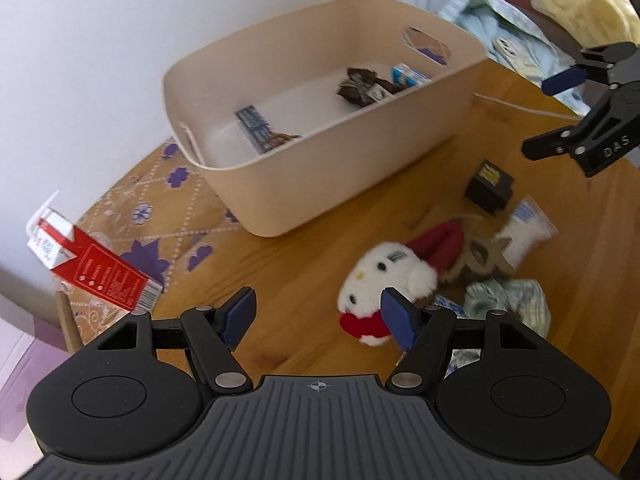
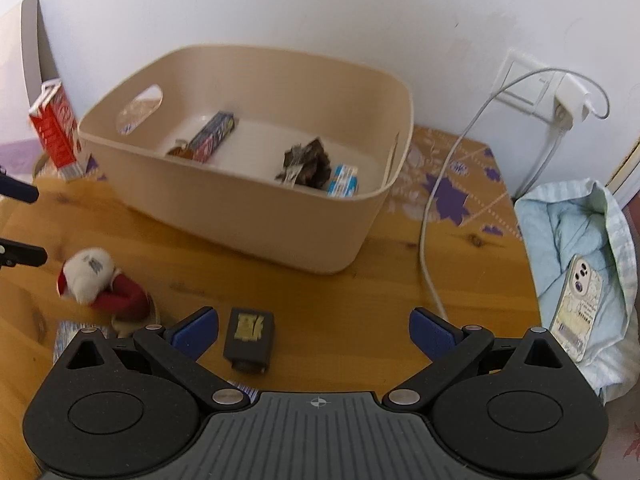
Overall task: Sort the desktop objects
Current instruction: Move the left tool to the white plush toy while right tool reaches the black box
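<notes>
Left wrist view first: the left gripper tilts steeply down over the wooden table, jaws spread wide with nothing between them. Just ahead of its right finger lies the white plush toy with its red hat, close to the blue pad, though contact can't be made out. Beyond the toy sit a small black box, a white packet and a crumpled checked cloth. Straight ahead, further off, stands the beige bin, already holding a few sorted bits. Off to the left, a red and white carton stands at the table edge.

Over to the right wrist view: the right gripper also points steeply down, jaws wide apart and gripping nothing. The black box lies just inside its left finger, between the jaws but apart from both pads. A white cable trails ahead of the right finger.
</notes>
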`<action>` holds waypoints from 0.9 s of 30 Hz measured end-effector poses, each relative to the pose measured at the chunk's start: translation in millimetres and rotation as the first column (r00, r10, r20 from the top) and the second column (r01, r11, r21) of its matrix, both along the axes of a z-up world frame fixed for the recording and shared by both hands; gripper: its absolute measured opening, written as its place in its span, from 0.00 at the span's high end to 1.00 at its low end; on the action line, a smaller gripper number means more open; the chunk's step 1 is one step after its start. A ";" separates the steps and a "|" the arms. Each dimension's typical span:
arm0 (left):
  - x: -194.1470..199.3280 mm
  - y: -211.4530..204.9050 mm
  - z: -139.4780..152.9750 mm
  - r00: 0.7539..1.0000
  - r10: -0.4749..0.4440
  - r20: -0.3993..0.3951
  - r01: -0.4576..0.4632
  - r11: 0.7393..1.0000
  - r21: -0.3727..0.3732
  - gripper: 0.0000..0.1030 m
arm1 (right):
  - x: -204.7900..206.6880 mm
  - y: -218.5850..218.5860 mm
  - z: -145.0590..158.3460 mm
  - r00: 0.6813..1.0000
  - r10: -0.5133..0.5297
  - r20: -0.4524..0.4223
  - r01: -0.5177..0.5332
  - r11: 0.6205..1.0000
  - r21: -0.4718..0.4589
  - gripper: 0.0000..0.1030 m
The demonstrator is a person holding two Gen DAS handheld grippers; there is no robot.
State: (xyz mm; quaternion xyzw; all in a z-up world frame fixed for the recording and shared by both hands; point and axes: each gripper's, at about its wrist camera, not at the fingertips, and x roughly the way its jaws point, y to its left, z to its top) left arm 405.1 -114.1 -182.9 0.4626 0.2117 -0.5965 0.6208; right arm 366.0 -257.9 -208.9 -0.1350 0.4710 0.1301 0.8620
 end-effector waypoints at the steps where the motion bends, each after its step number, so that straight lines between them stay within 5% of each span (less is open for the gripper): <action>1: -1.2 -0.6 -2.1 1.000 -0.008 0.000 0.008 1.000 0.007 0.32 | -0.9 1.6 -3.0 1.000 0.002 -0.005 -0.002 1.000 -0.007 0.00; 12: -12.7 -16.7 -33.0 0.997 -0.072 -0.031 0.076 0.989 0.127 0.32 | 1.3 12.5 -35.4 0.998 -0.037 -0.055 0.036 0.999 -0.027 0.00; 27: -1.3 -49.3 -64.9 0.996 -0.053 -0.074 0.065 0.984 0.164 0.32 | 12.3 19.7 -61.4 0.994 -0.060 -0.090 0.057 0.998 -0.031 0.00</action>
